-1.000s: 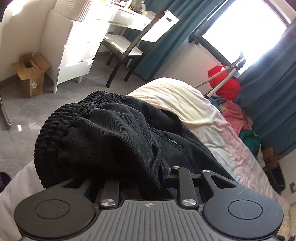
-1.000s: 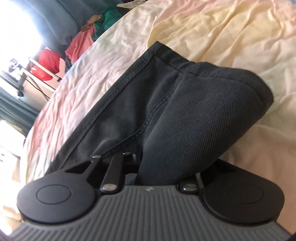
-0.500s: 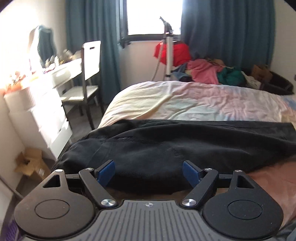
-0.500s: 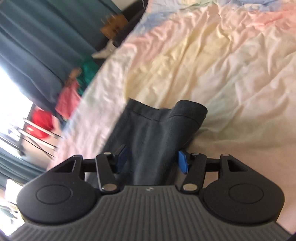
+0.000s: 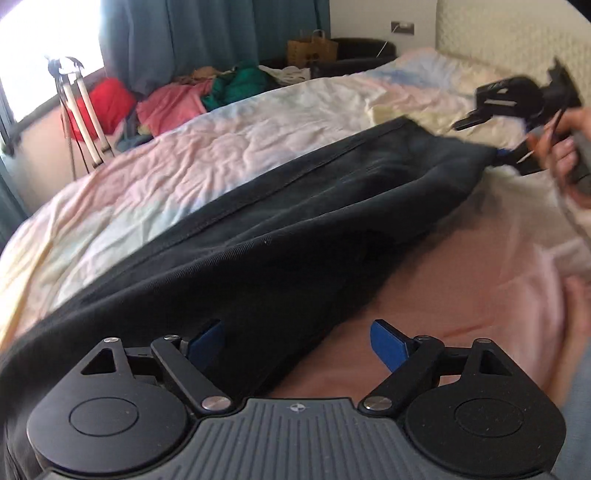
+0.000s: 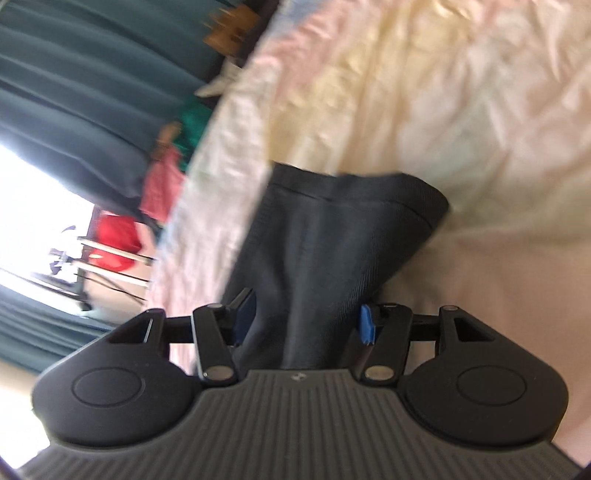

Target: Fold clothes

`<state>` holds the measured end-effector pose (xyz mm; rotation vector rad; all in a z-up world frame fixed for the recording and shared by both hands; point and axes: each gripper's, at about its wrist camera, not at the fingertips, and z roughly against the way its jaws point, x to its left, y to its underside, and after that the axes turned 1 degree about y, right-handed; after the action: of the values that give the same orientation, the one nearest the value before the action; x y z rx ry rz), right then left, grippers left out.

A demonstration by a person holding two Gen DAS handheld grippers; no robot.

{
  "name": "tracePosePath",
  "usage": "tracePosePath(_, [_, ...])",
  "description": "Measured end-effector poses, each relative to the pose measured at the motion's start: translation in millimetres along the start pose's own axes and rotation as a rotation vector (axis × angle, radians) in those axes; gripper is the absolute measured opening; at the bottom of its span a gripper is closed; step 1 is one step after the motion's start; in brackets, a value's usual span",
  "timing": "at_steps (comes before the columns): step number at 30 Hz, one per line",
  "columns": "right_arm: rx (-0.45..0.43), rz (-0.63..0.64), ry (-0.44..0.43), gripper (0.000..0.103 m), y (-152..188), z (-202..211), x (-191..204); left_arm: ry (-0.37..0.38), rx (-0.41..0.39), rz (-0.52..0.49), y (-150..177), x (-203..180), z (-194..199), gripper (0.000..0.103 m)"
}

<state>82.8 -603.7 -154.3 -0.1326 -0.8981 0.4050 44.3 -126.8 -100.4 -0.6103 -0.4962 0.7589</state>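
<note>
Black trousers (image 5: pixel 280 229) lie stretched out in a long band across the pastel bed sheet (image 5: pixel 207 158). My left gripper (image 5: pixel 297 341) is open, with its left blue pad over the trousers' near end and its right pad over the sheet. My right gripper (image 6: pixel 301 321) is open, and the hem end of the trousers (image 6: pixel 332 240) lies between its blue pads. In the left wrist view the right gripper (image 5: pixel 517 110) sits at the trousers' far end, held by a hand.
A pile of red, pink and green clothes (image 5: pixel 177 99) lies on the floor beyond the bed by teal curtains (image 5: pixel 207 33). A tripod (image 5: pixel 79 103) stands at the window. A wicker basket (image 5: pixel 312 51) stands at the back. A padded headboard (image 5: pixel 517 33) is on the right.
Both grippers were shut on the trousers a second ago, then opened and let them go. The trousers now lie flat on the bed. The left view has swung right toward the headboard.
</note>
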Motion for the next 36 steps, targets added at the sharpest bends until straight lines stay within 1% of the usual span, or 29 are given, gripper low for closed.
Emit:
tracePosePath(1, [0.010,-0.005,0.004,0.053,0,-4,-2,-0.015,-0.022,0.003,3,0,-7,0.087])
tracePosePath(2, [0.007,0.004,0.000,0.046,0,-6,-2,-0.027,-0.046,0.016,6,1,-12,0.085])
tracePosePath(3, [-0.006,0.023,0.002,0.040,-1,-7,-1,-0.041,-0.073,0.033,9,3,-15,0.080])
tracePosePath(4, [-0.024,0.047,0.008,0.022,-2,-7,1,-0.048,-0.099,0.051,13,7,-16,0.076])
tracePosePath(5, [-0.052,0.077,0.017,0.013,-3,-5,5,-0.046,-0.121,0.074,17,12,-16,0.067])
tracePosePath(6, [-0.085,0.102,0.018,0.011,-3,-3,8,-0.029,-0.140,0.101,19,18,-15,0.055])
tracePosePath(7, [-0.116,0.122,0.007,0.008,-4,-2,13,-0.009,-0.158,0.130,21,24,-13,0.047])
tracePosePath(8, [-0.143,0.142,-0.008,0.006,-5,-1,18,0.011,-0.177,0.159,23,31,-10,0.032])
tracePosePath(9, [-0.170,0.161,-0.024,0.006,-5,1,23,0.036,-0.190,0.183,24,38,-7,0.020])
tracePosePath(12, [-0.256,0.217,-0.063,0.006,-6,7,41,0.106,-0.258,0.241,20,58,10,0.005])
tracePosePath(14, [-0.309,0.253,-0.096,0.006,-4,11,52,0.140,-0.316,0.272,20,72,25,0.004])
tracePosePath(15, [-0.320,0.266,-0.094,0.006,-2,11,56,0.162,-0.336,0.290,20,79,32,0.004])
tracePosePath(17, [-0.317,0.286,-0.057,0.006,-1,6,63,0.215,-0.360,0.316,22,91,42,0.004])
tracePosePath(20, [-0.281,0.294,0.016,0.006,-3,-15,66,0.271,-0.358,0.322,28,97,44,0.004])
tracePosePath(22, [-0.230,0.275,0.064,0.006,-10,-34,72,0.286,-0.356,0.325,30,98,41,0.004])
tracePosePath(24, [-0.194,0.280,0.074,0.006,-16,-47,96,0.283,-0.361,0.337,31,99,38,0.003])
tracePosePath(26, [-0.167,0.301,0.074,0.006,-22,-56,125,0.280,-0.384,0.363,33,100,42,0.002])
tracePosePath(27, [-0.162,0.317,0.056,0.006,-24,-57,142,0.281,-0.409,0.381,35,100,44,0.002])
tracePosePath(28, [-0.180,0.339,0.001,0.006,-26,-49,160,0.278,-0.441,0.398,36,102,47,0.002])
tracePosePath(30, [-0.242,0.372,-0.137,0.006,-30,-25,188,0.273,-0.504,0.425,37,108,54,0.002])
tracePosePath(32, [-0.316,0.381,-0.256,0.006,-32,2,197,0.277,-0.561,0.444,37,112,61,0.002])
tracePosePath(33, [-0.348,0.377,-0.279,0.006,-32,12,191,0.288,-0.563,0.446,36,113,61,0.003])
tracePosePath(34, [-0.369,0.371,-0.273,0.006,-32,16,180,0.302,-0.555,0.445,34,113,61,0.003])
tracePosePath(35, [-0.372,0.361,-0.235,0.006,-32,16,163,0.310,-0.537,0.430,33,110,59,0.003])
tracePosePath(36, [-0.361,0.344,-0.179,0.006,-32,12,141,0.315,-0.515,0.409,32,106,58,0.003])
